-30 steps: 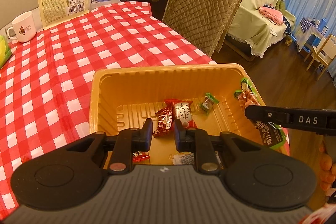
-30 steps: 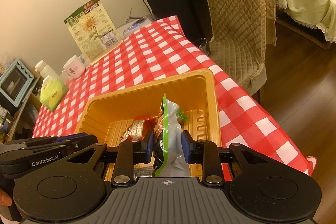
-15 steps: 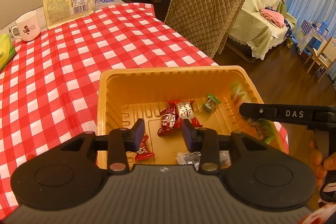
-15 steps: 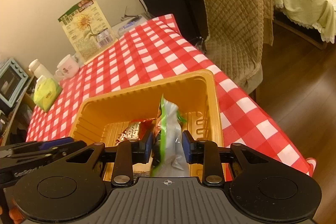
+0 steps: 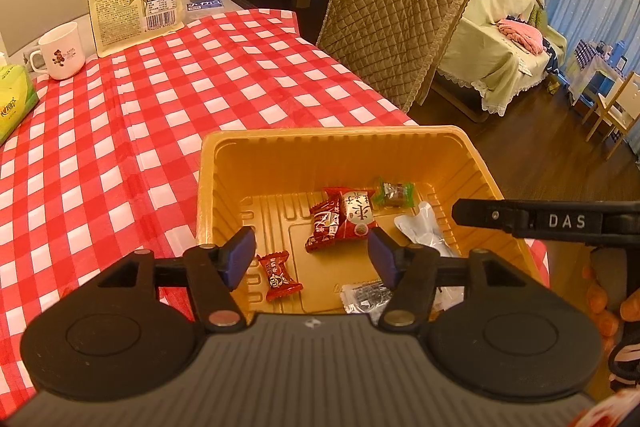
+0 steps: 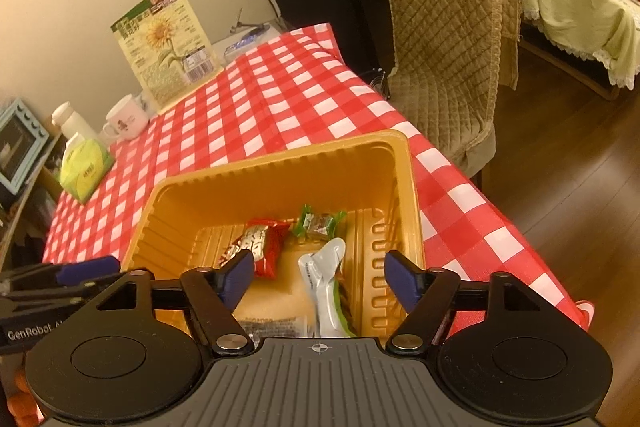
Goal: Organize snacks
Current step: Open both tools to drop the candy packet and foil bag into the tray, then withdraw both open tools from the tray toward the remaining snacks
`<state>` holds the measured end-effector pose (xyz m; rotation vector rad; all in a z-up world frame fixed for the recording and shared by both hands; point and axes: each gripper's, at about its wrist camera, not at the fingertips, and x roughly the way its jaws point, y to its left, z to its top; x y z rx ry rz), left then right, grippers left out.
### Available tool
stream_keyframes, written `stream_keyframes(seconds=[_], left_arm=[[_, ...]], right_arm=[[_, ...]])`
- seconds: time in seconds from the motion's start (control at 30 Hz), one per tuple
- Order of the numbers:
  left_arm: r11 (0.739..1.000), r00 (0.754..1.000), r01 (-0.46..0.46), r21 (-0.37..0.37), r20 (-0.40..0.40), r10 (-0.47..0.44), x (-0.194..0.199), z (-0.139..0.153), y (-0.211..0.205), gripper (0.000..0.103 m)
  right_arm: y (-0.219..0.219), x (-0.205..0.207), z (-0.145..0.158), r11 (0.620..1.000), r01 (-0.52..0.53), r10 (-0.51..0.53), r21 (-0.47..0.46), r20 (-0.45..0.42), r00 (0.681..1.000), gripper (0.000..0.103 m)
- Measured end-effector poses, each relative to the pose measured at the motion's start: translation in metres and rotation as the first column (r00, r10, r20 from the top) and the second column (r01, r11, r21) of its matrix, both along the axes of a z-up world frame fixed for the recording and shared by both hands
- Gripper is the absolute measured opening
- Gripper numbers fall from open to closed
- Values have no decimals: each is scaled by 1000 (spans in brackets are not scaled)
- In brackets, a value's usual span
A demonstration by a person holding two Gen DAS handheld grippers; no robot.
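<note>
A: What lay biggest in view?

B: The table under its red-checked cloth (image 5: 120, 131), with the orange tray (image 5: 280, 155) standing at its near right corner.

A: And the grippers?

B: Both hung over the tray's near edge. The left gripper (image 5: 311, 255) had its fingers spread wide, holding nothing. The right gripper (image 6: 319, 277) was likewise spread and empty.

A: Where were the snacks?

B: Inside the tray. A silver-and-green packet (image 6: 326, 287) lay by the right wall, below the right gripper. Two red packets (image 5: 344, 219) overlapped mid-floor, a green-wrapped candy (image 5: 394, 191) sat beyond them, and a small red candy (image 5: 279, 271) rested near the left gripper's left finger.
</note>
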<state>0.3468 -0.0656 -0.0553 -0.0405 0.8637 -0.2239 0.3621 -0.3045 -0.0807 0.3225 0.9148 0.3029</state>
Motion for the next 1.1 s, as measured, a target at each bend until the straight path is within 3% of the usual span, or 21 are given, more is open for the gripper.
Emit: stream_keyframes(seconds=[0.53, 0.7, 1.1], left_arm=[[1000, 999, -22, -18, 28, 22, -29, 16, 1, 74], [999, 998, -23, -33, 52, 25, -50, 28, 6, 79], [995, 994, -82, -49, 72, 86, -113, 46, 34, 80]], right_arm=[[0, -29, 12, 998, -51, 52, -32, 19, 998, 88], [2, -44, 20, 996, -85, 86, -22, 38, 996, 90], [21, -82, 38, 983, -183, 183, -14, 69, 981, 92]])
